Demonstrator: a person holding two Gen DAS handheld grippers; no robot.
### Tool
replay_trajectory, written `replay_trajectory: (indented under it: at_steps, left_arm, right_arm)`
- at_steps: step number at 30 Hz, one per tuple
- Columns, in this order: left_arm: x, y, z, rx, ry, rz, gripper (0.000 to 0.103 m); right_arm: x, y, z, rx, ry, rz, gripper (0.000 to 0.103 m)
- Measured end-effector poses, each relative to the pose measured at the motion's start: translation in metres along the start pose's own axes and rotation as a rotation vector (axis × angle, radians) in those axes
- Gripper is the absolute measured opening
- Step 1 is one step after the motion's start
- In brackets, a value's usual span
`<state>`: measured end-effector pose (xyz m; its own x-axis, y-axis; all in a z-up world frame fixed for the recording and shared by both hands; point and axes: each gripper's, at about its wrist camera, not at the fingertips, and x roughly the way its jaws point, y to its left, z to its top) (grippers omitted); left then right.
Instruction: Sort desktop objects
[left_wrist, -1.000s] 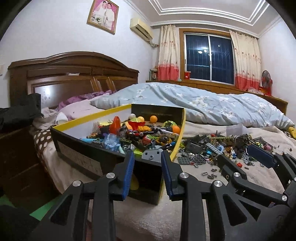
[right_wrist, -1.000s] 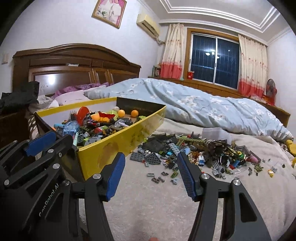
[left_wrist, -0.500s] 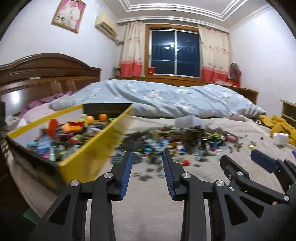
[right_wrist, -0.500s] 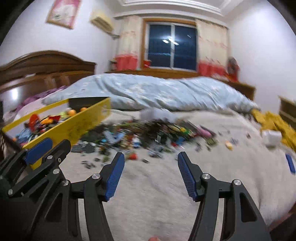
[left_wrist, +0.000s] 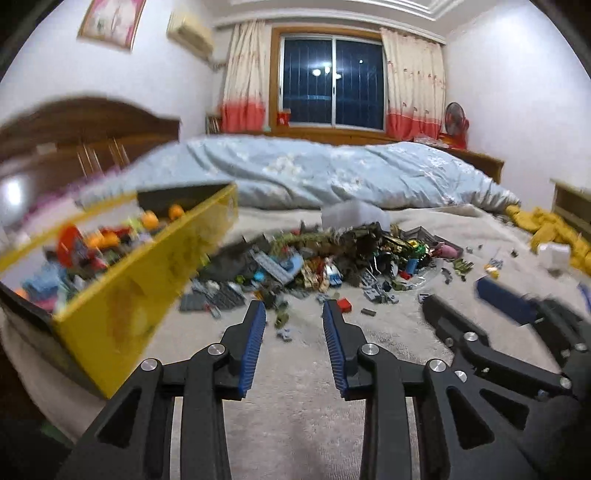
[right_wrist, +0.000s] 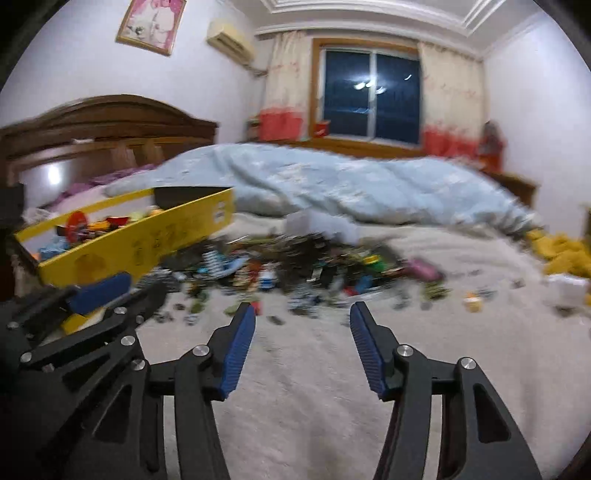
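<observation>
The left gripper (left_wrist: 294, 317) is hovering over the pale bed cover (left_wrist: 295, 406), its blue-padded fingers (left_wrist: 255, 343) standing apart with nothing between them. Just ahead of its tips, a few stray small bricks are lying on the cover, among them a red brick (left_wrist: 344, 304) just beyond the right fingertip. Farther ahead, the main pile of toy bricks (left_wrist: 325, 258) is spreading across the bed, mostly grey, dark green and brown, with spots of blue and red. To the left of this gripper, a yellow box (left_wrist: 147, 291) is sitting on the bed, its near wall blurred; it is holding a jumble of coloured toys (left_wrist: 99, 243), orange balls showing toward its far end. The other gripper is showing at the right of the left wrist view, beside and a little ahead.

The right gripper (right_wrist: 302, 314) is closing slowly, though its fingers are wider apart than the left pair and are pinching nothing; only bed cover is lying between them. The brick pile is stretching ahead of it, heavily blurred in this view. The yellow box is sitting ahead and to its left, beyond the left gripper's arm. A small yellow piece (right_wrist: 472, 303) is lying apart from the pile, ahead and to the right. Beyond the pile, a rumpled light blue quilt (right_wrist: 351, 188) is lying across the bed.
</observation>
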<state>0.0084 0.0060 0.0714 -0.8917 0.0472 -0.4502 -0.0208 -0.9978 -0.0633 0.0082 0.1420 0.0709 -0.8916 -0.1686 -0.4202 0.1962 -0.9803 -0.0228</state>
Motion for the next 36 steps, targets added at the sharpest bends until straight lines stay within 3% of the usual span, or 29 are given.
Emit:
replay_trajectory:
  at_steps: [2, 4, 5, 8, 11, 16, 17, 19, 22, 23, 27, 34, 36]
  left_arm:
    - [0.019, 0.019, 0.004, -0.079, 0.074, -0.068, 0.034]
    - [0.036, 0.04, 0.005, -0.174, 0.143, -0.169, 0.035]
    - [0.042, 0.047, 0.005, -0.201, 0.161, -0.194, 0.035]
    - [0.056, 0.054, 0.004, -0.185, 0.201, -0.217, 0.038]
    - [0.064, 0.045, 0.004, -0.098, 0.211, -0.221, 0.041]
    - [0.074, -0.001, 0.009, 0.175, 0.165, -0.25, 0.04]
    - [0.078, -0.005, 0.009, 0.201, 0.163, -0.247, 0.039]
    - [0.09, -0.007, 0.01, 0.195, 0.191, -0.247, 0.039]
    - [0.119, -0.003, 0.007, 0.148, 0.328, -0.219, 0.036]
    - [0.122, -0.003, 0.007, 0.141, 0.34, -0.218, 0.034]
    - [0.123, -0.008, 0.005, 0.175, 0.339, -0.2, 0.029]
    - [0.122, -0.027, 0.006, 0.282, 0.314, -0.176, 0.028]
    - [0.122, -0.03, 0.006, 0.3, 0.314, -0.191, 0.02]
  right_arm:
    - [0.023, -0.003, 0.01, 0.029, 0.122, 0.106, 0.054]
    - [0.049, -0.009, 0.016, 0.038, 0.252, 0.292, 0.052]
    - [0.057, -0.013, 0.017, 0.027, 0.266, 0.316, 0.05]
    - [0.077, -0.02, 0.015, -0.057, 0.268, 0.263, 0.05]
    - [0.103, -0.021, 0.009, -0.091, 0.369, 0.321, 0.051]
    - [0.126, -0.012, 0.01, -0.145, 0.405, 0.311, 0.05]
    - [0.129, -0.011, 0.01, -0.157, 0.406, 0.303, 0.043]
    - [0.134, -0.015, 0.008, -0.153, 0.419, 0.303, 0.037]
    - [0.138, -0.024, 0.01, -0.101, 0.426, 0.326, 0.027]
    - [0.138, -0.025, 0.01, -0.103, 0.426, 0.33, 0.025]
    - [0.139, -0.019, 0.01, -0.134, 0.423, 0.345, 0.013]
    - [0.132, -0.019, 0.011, -0.135, 0.394, 0.342, 0.007]
    - [0.131, -0.02, 0.012, -0.127, 0.384, 0.342, 0.006]
